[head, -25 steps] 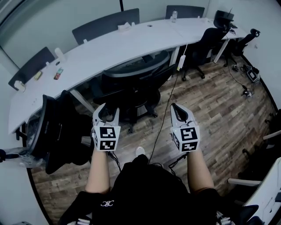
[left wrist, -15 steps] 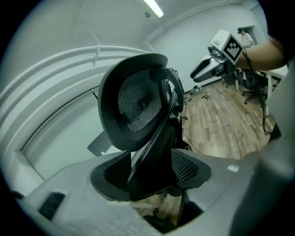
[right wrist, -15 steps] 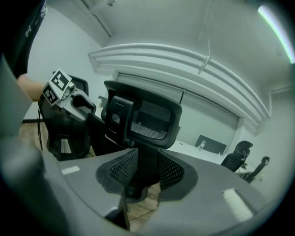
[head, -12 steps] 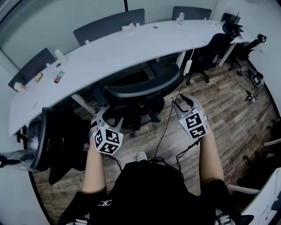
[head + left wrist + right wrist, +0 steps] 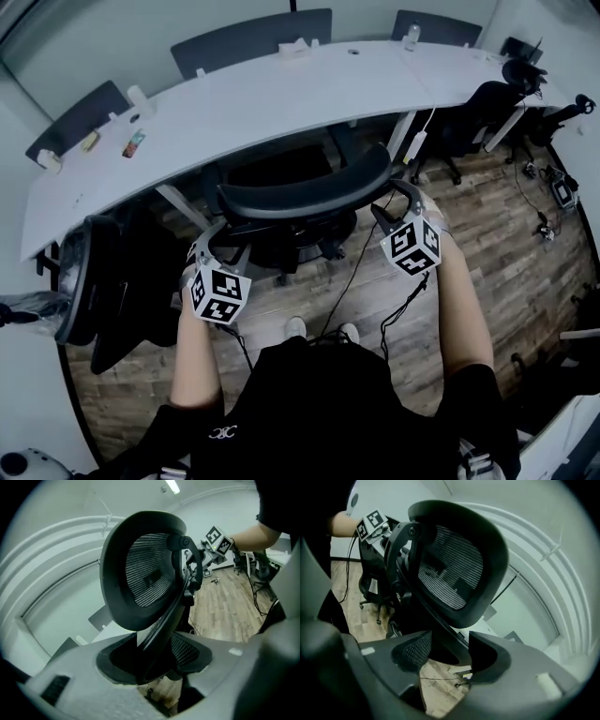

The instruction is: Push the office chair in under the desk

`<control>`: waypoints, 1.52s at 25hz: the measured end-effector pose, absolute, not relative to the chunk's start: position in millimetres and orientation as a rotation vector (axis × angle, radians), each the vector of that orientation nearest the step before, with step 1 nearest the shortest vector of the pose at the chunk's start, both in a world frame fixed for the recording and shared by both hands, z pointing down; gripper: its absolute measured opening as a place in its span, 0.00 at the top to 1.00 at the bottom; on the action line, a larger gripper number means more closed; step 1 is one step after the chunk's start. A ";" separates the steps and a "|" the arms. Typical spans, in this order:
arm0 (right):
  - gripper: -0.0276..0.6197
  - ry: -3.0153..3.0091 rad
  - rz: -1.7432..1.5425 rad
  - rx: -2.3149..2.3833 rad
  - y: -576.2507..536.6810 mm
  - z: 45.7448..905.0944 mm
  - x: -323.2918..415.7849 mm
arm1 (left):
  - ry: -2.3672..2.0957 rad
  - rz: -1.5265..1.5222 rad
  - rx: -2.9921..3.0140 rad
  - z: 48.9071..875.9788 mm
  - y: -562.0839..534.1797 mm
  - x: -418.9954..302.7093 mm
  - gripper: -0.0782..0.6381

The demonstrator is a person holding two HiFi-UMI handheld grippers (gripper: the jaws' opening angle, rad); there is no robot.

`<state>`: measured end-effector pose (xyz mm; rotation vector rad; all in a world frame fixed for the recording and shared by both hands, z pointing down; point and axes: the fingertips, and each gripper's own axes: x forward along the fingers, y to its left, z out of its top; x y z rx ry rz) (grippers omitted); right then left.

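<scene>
The office chair (image 5: 300, 192) is standing just in front of the table (image 5: 281, 89). Its backrest is lying close along the table's near edge, and its seat seems to be reaching into the shadow under the table. The person is placing one tool at each end of the backrest, probably because a push from both ends is keeping the chair straight as it rolls toward the table.

The left tongs (image 5: 223, 246) have just been closing, and they are pinching the rim of the backrest, as far as I can judge. The right tongs (image 5: 396, 199) have just been opening. They are standing spread wide with the other rim between the pads, not pressing on it.

The head view is showing how near the chair is to the table and the loose cable (image 5: 361, 267) lying on the floor before the table, which no gripper view is giving clearly. The left gripper view and the right gripper view are showing the mesh of the backrest (image 5: 145, 578) and how the rim is passing between the pads, which are too small to read from above
</scene>
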<state>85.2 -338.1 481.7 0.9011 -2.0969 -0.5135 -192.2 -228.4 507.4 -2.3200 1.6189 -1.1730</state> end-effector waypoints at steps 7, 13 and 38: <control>0.57 -1.978 -0.688 0.701 -357.9 507.3 85.4 | 1.683 -1.270 -2.202 513.6 -233.7 -190.8 0.56; 0.59 -1.944 -0.783 0.660 -363.8 510.4 81.6 | 1.701 -1.292 -2.195 514.7 -236.0 -191.2 0.55; 0.58 -1.960 -0.685 0.652 -441.6 509.9 46.7 | 1.693 -1.315 -2.222 513.0 -308.5 -226.0 0.56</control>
